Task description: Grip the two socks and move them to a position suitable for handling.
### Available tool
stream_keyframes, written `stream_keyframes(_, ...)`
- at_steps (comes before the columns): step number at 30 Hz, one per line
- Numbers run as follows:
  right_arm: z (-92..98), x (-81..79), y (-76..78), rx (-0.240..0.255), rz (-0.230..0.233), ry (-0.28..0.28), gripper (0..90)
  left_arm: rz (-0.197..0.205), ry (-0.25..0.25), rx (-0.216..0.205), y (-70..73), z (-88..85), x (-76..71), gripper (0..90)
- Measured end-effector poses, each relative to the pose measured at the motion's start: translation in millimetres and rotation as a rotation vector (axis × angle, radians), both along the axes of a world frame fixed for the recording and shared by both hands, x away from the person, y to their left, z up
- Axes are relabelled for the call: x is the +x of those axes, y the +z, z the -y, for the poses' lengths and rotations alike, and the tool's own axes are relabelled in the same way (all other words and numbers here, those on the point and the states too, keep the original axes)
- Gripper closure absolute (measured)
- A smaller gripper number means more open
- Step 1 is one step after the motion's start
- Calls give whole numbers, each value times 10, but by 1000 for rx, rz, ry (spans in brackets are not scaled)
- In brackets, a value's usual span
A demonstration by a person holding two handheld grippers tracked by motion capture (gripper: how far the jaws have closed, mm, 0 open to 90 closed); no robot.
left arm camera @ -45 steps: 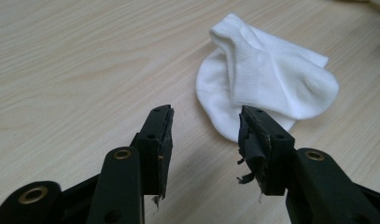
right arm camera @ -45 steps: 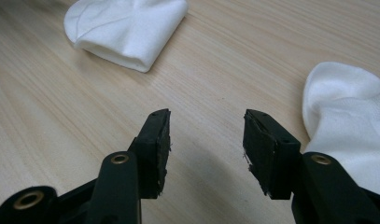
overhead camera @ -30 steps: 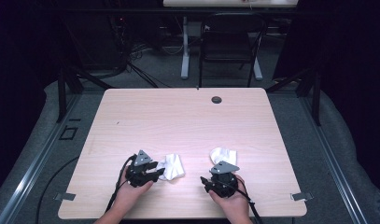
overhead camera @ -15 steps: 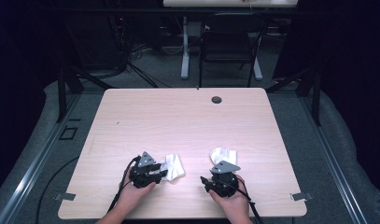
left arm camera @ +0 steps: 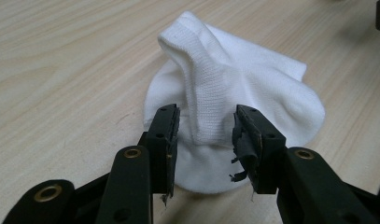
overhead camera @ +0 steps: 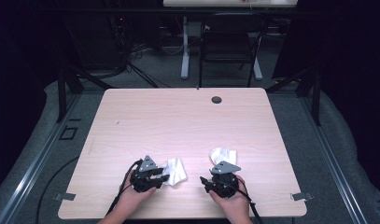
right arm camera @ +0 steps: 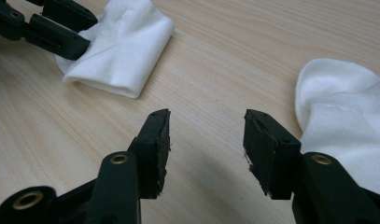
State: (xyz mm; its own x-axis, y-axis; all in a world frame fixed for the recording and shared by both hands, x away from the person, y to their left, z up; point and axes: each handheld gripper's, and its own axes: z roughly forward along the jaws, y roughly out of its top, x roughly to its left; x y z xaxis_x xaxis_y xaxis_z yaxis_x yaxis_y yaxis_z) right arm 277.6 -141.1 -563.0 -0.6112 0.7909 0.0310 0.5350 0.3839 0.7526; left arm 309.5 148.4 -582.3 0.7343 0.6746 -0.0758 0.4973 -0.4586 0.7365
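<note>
Two white socks lie near the front of the wooden table [overhead camera: 178, 121]. The left sock [overhead camera: 174, 170] [left arm camera: 253, 88] is bunched, with a raised fold standing up from it. My left gripper [overhead camera: 160, 173] [left arm camera: 206, 126] straddles that fold. Its jaws have just been closing, and the fold sits between them with thin gaps still showing at the pads. The right sock [overhead camera: 223, 155] [right arm camera: 346, 121] lies just beyond my right gripper [overhead camera: 205, 180] [right arm camera: 207, 130], which rests open on bare wood with nothing between its fingers. The right gripper view also catches the left sock [right arm camera: 122, 46] and the left gripper [right arm camera: 87, 32].
A dark round grommet [overhead camera: 216, 99] sits near the table's far edge. Behind the table stand a black chair [overhead camera: 229, 46] and cables on the floor. Bare wood stretches across the middle and far half of the table.
The left gripper has edged slightly toward the left sock. The right gripper and both socks stay where they were.
</note>
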Motion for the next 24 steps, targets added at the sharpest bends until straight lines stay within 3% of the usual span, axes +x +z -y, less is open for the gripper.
stream_keyframes(5, -38, -34, 8, -4, 6, 14, 516, -5, -10, 17, 13, 13, -82, 599)
stream_keyframes(9, -83, -71, 18, -7, 11, 34, 528, -6, -49, 69, 46, 11, -154, 603)
stream_keyframes(11, -90, -84, 28, 1, 18, 39, 537, -2, -57, 74, 47, -1, -178, 604)
stream_keyframes(16, -91, -98, 43, 52, 17, 63, 546, -7, -56, 34, 26, -46, -181, 606)
stream_keyframes(20, -112, -100, 33, 47, 11, 85, 546, -15, -55, 10, 41, -91, -187, 598)
stream_keyframes(24, -144, -116, 35, 33, 18, 101, 538, 5, -49, -5, 146, -153, -198, 594)
